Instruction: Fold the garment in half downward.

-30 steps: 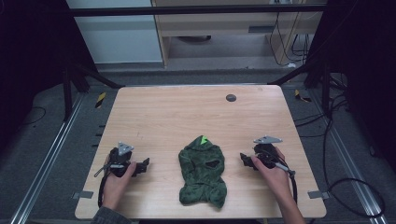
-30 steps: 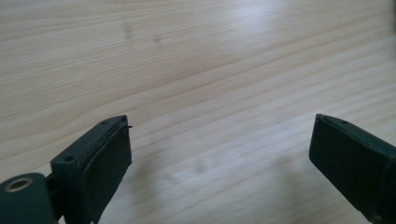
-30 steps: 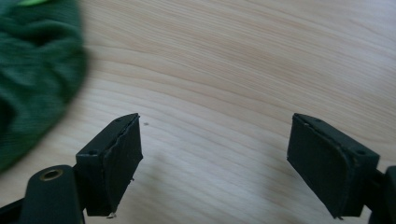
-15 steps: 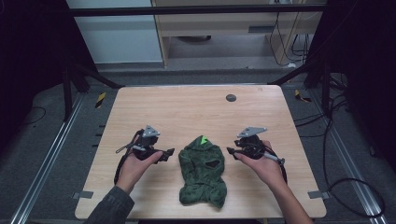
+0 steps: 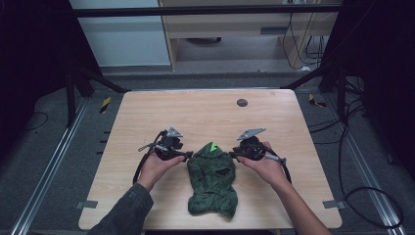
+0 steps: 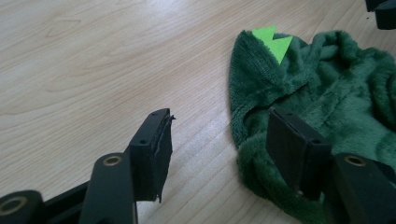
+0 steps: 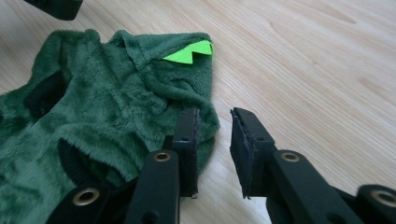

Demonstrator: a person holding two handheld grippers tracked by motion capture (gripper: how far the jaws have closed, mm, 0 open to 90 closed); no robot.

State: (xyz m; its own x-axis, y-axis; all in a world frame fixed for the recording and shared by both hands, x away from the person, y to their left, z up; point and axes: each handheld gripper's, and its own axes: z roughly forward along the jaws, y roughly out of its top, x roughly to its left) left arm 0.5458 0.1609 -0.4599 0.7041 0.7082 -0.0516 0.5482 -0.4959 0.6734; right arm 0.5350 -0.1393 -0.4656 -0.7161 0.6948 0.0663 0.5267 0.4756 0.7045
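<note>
Both grippers, left (image 5: pixel 188 155) and right (image 5: pixel 232 154), have closed in on the green garment (image 5: pixel 213 181); jaws narrowing, unclenched, gripping nothing yet.

right gripper (image 7: pixel 212 140) jaws, just closing, straddle the green fleece garment's (image 7: pixel 107 112) hood edge, gap between.

We see a dark green fleece garment (image 5: pixel 212 178), small, w/ bright green zigzag spikes (image 5: pixel 213 146) at the hood tip. It lies flat but rumpled on the near-centre of the wooden table (image 5: pixel 205 115), hood end pointing away from the person, bottom hem close to the near edge. Black ribbed cuffs show at the openings (image 7: pixel 44 95). Plush pile, soft folds across the body.
</note>
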